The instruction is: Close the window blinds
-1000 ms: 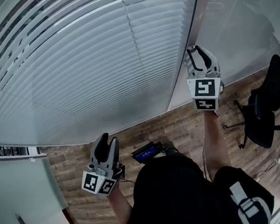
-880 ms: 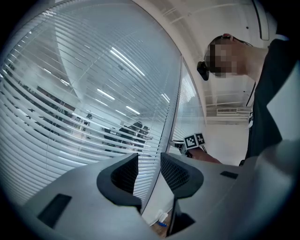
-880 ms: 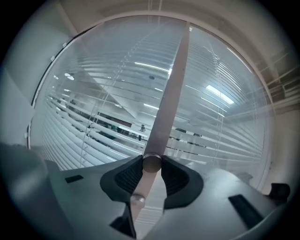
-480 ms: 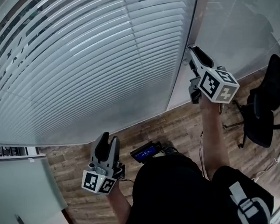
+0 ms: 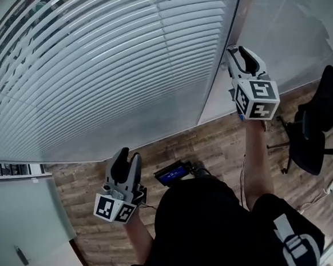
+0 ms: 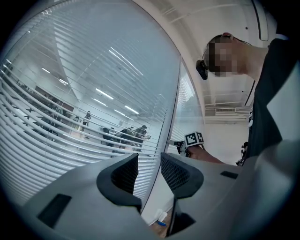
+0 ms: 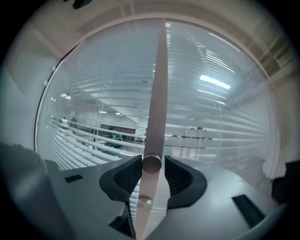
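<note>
White horizontal window blinds (image 5: 122, 75) fill the glass in front of me, their slats partly tilted so that an office shows through the gaps (image 6: 70, 117). My right gripper (image 5: 237, 52) is raised at the blinds' right edge, beside the window frame. In the right gripper view it (image 7: 152, 171) is shut on the blinds' pale tilt wand (image 7: 157, 93), whose round end cap sits between the pads. My left gripper (image 5: 125, 158) hangs low by my hip, pointing at the blinds. Its jaws (image 6: 149, 168) stand slightly apart with nothing between them.
A black office chair (image 5: 315, 129) stands on the wood floor (image 5: 213, 149) at the right. A frosted glass pane (image 5: 296, 27) lies right of the frame. A small device with a blue screen (image 5: 171, 174) hangs at my waist. A pale panel (image 5: 24, 215) is at lower left.
My right gripper has twisted back and forth around the wand, its marker cube turning, and sits slightly higher. The left gripper has drifted a little lower and left.
</note>
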Demonstrator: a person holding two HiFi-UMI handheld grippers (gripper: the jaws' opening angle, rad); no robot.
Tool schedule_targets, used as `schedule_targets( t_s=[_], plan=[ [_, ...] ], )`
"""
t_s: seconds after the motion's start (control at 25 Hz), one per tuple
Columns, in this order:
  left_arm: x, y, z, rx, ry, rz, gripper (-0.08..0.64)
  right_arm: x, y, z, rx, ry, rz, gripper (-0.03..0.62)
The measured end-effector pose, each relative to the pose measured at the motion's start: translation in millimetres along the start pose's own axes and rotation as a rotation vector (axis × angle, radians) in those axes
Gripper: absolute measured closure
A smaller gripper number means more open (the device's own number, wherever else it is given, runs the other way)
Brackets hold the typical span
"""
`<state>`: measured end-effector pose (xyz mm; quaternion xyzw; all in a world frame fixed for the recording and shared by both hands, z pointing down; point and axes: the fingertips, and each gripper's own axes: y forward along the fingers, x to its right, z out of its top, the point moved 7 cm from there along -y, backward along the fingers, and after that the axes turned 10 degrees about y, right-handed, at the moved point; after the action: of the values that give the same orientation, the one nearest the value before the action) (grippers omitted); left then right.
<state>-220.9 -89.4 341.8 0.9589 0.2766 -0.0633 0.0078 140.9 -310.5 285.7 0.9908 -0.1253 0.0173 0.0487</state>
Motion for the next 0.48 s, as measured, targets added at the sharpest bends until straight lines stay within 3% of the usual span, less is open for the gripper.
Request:
schedule_targets(
  t_s=[0.12,0.24,0.36,0.48],
  plan=[
    [2,0,2,0.002,0.002,-0.001,0.416,-8,0,5,-0.028,-0.154,-0.049,0.460],
    [3,1,3,0.006,0.005,0.001,0.416,-6,2,6,-0.043,-0.126,-0.059,0.462],
    [4,0,4,0.010,0.004,0.008,0.416,1,3,6,-0.040,0.048,-0.036,0.463],
    [4,-2,3,0.013,0.002,0.011,0.416,13,2,4,-0.024,0.413,0.057,0.463]
  ],
)
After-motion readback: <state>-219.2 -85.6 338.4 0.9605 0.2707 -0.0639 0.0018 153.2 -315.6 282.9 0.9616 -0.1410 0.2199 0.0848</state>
